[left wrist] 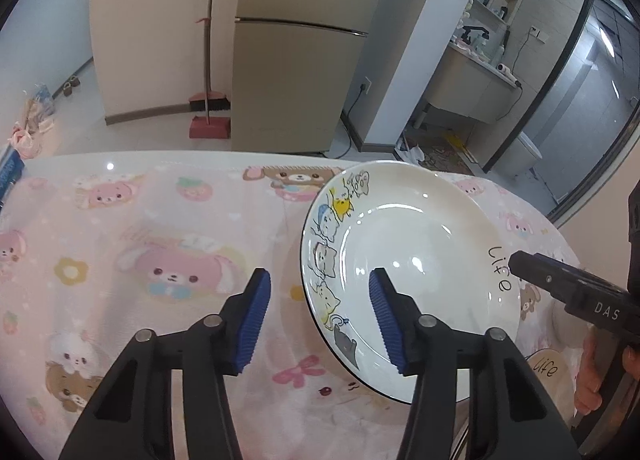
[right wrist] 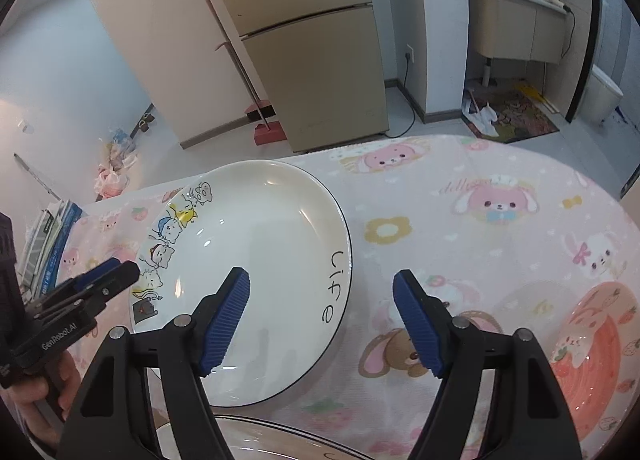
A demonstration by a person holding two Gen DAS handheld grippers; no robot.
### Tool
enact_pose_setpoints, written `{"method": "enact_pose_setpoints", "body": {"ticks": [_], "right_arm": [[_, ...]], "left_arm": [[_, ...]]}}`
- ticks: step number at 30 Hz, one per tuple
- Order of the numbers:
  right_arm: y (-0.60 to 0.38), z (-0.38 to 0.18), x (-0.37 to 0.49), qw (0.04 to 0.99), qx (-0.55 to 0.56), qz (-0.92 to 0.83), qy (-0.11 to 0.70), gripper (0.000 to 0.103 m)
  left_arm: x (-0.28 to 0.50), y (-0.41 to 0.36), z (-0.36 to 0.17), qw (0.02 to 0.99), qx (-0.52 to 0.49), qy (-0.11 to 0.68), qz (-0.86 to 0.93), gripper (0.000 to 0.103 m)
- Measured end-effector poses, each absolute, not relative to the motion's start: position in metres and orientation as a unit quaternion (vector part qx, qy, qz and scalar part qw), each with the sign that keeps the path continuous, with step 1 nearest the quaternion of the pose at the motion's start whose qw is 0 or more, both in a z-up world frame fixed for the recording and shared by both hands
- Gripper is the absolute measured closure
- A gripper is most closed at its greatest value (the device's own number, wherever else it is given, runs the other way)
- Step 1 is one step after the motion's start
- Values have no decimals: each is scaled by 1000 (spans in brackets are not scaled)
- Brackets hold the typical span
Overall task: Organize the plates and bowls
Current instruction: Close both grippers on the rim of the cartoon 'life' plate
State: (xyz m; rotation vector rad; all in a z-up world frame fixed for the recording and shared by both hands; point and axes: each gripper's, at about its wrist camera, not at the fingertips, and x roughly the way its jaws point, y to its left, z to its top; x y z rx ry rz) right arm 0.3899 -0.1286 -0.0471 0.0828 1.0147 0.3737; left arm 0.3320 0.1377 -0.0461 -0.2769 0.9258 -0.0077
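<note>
Two grippers are hovering above the table, both with their blue ribbed pads spread wide and nothing between them. The left gripper (left wrist: 320, 324) is straddling the left rim of the cat plate (left wrist: 420, 260): its right pad is hanging over the plate's well, its left pad (left wrist: 252, 324) is hanging over the pink cartoon tablecloth (left wrist: 160, 220), and whether either is touching the china cannot be told. The right gripper (right wrist: 322, 324) is mirroring this on the plate's right rim, by the word "life", with its left pad (right wrist: 224, 324) over the well and the other over the cloth. Each tool is pointing forward and tilting down toward the table's far edge, the person's hand (right wrist: 36, 392) showing behind the left handle. The plate is lying flat, face up, in the middle of the table between the two tools, well back from the far edge. Judging by its glare, it is glazed ceramic: stiff, fairly heavy for its size, slick and likely to chip if dropped or knocked against other ware. The sloping rim is probably the only place to take hold, one pad above and one below, so an edge would first need raising off the soft cloth; a pinch from opposite sides may be steadier than one. A second white plate rim (right wrist: 280, 432) is showing at the table's near edge, and a strawberry dish (right wrist: 596, 344) is sitting near the right edge.
</note>
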Motion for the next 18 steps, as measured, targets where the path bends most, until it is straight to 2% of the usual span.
{"method": "enact_pose_setpoints", "body": {"ticks": [2,4,8,12,13,14,18], "right_arm": [[-130,-50,392,853,43,180,488,43],[-131,-53,393,847,54,188,495,48],[-128,-61,396,836,68,200,506,64],[-123,-69,397,832,63,201,513,67],[-122,-70,398,831,63,200,516,69],[-121,-73,398,829,63,201,518,71],[-120,-80,399,824,70,210,522,71]], "left_arm": [[334,135,-52,884,-134,448,-9,61],[336,130,-58,880,-126,458,-6,70],[338,125,-64,879,-119,461,-5,72],[337,128,-66,881,-118,457,3,76],[337,129,-67,881,-119,457,3,84],[337,129,-68,881,-121,458,2,86],[335,130,-68,883,-123,454,3,86]]}}
